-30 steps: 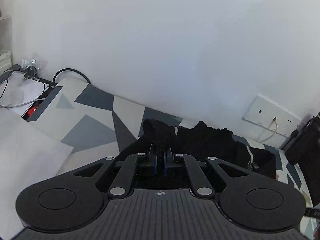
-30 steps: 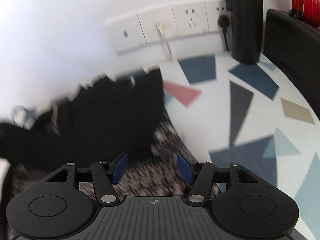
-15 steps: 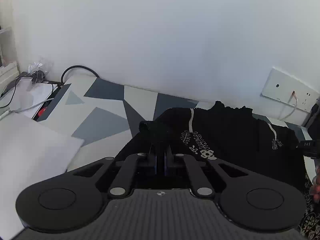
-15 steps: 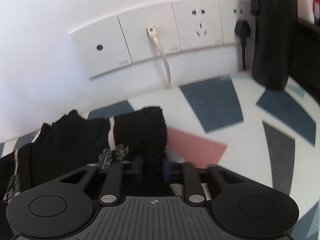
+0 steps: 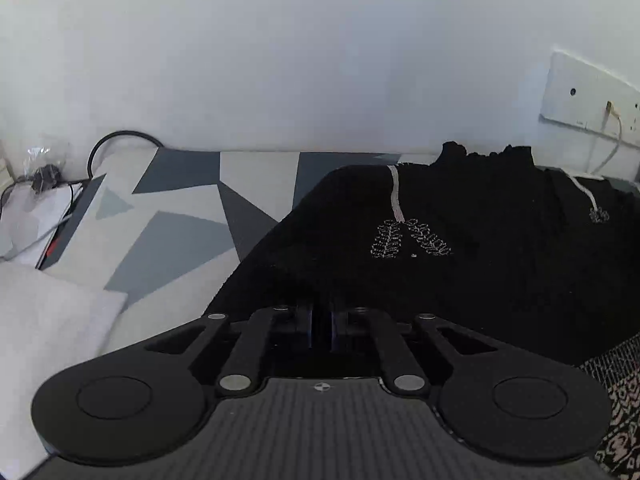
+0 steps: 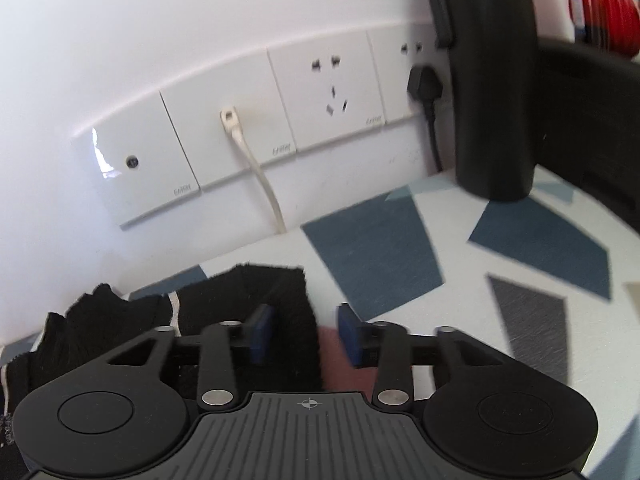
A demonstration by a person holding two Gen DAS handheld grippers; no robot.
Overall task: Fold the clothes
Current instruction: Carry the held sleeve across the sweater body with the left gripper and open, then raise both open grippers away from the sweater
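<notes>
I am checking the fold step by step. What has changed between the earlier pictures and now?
The right gripper, clamped on the black garment's edge half a second ago, has just opened; the edge lies between its jaws, unpressed. The left gripper carried its pinched corner down, so the garment now lies spread on the patterned table; its jaws have just begun to part. The wall sockets and black bottle stayed put.

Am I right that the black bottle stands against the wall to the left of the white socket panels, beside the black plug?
Not quite: in the right wrist view the black bottle stands to the right of the white socket panels, beside the black plug.
</notes>
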